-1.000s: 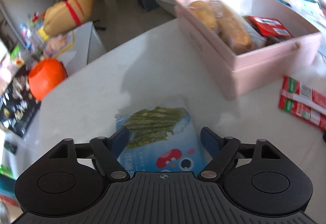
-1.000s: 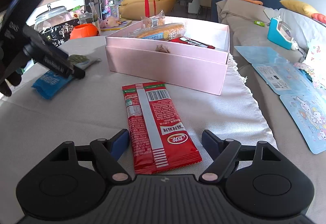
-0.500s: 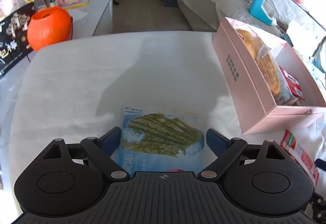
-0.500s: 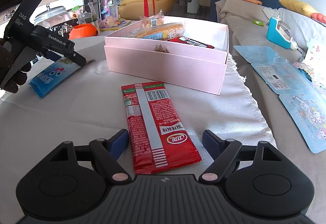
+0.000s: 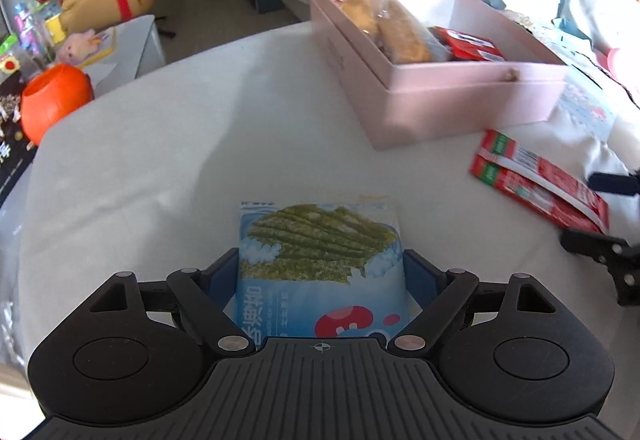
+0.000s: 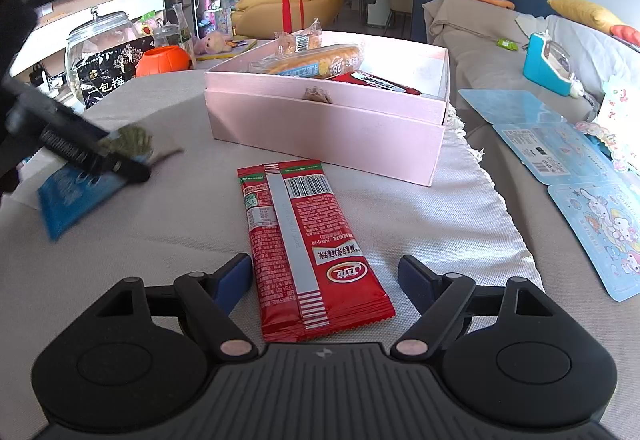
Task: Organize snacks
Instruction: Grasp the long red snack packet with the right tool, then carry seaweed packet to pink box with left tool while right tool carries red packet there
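Cloth-covered worktop (image 6: pixel 460 200) before me: left claw (image 5: pixel 320 272) pinches the light, crinkly blue seaweed packet (image 5: pixel 320 260) by its edges; right claw (image 6: pixel 324 276) spread around the slippery red packet (image 6: pixel 308 252), near the pink box (image 6: pixel 328 128).

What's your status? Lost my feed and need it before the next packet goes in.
Left gripper shut on blue seaweed packet. Right gripper open, straddling red packet on the cloth, untouched. Pink box open, nothing blocking.

Between my left fingers, a blue packet (image 5: pixel 320 260) printed with green seaweed strips. Near my right hand lies a red, white-striped wrapper (image 6: pixel 308 252); farther off, a plain pale pink box (image 6: pixel 328 124).
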Available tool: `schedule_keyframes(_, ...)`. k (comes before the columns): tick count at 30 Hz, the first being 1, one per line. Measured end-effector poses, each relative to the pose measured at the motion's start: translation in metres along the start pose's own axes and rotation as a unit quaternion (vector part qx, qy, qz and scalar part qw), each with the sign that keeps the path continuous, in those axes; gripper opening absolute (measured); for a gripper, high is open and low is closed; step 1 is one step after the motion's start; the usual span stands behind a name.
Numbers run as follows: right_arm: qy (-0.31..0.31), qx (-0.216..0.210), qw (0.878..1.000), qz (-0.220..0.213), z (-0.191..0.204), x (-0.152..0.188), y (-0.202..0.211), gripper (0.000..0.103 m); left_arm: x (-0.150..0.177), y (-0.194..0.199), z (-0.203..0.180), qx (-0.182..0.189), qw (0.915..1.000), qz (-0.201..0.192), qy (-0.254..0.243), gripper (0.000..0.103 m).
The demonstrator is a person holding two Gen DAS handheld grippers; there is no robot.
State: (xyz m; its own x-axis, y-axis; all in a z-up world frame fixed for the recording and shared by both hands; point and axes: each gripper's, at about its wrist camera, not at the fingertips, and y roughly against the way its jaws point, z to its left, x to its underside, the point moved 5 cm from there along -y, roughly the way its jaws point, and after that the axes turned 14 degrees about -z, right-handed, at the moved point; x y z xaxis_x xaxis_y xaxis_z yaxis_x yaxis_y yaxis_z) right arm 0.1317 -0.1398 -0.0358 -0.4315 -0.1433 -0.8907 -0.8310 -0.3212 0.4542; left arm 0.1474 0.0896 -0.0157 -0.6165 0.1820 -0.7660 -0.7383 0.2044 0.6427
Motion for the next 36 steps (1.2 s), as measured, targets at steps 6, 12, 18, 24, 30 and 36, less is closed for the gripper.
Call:
schedule_keyframes(6, 0.003, -0.013, 1.0, 0.012, 0.001, 0.001, -0.003, 0.089, 0.007, 0.007, -0.003, 0.001, 0.9999, 0.007, 0.012, 0.091)
schedule_keyframes(12, 0.003, -0.014, 1.0, 0.011, 0.002, 0.001, -0.004, 0.089, 0.013, 0.015, -0.006, 0.006, 0.9998, 0.018, 0.01, 0.092)
schedule_keyframes(18, 0.015, -0.042, 0.999, 0.018, 0.003, -0.008, -0.017, 0.091, 0.007, 0.0, -0.01, -0.003, 0.9997, 0.023, 0.012, 0.103)
schedule_keyframes(24, 0.01, -0.038, 0.999, 0.032, 0.005, -0.027, -0.046, 0.081, -0.001, -0.01, -0.004, 0.003, 0.9997, 0.013, 0.021, 0.101)
schedule_keyframes(30, 0.033, -0.052, 0.998, 0.019, 0.013, -0.034, -0.018, 0.047, 0.0, 0.017, -0.009, 0.023, 0.9974, -0.031, 0.061, 0.089)
schedule_keyframes(36, 0.025, -0.033, 0.999, -0.014, -0.005, -0.05, 0.014, 0.047, -0.009, 0.042, -0.026, 0.044, 0.9952, -0.063, 0.06, 0.089)
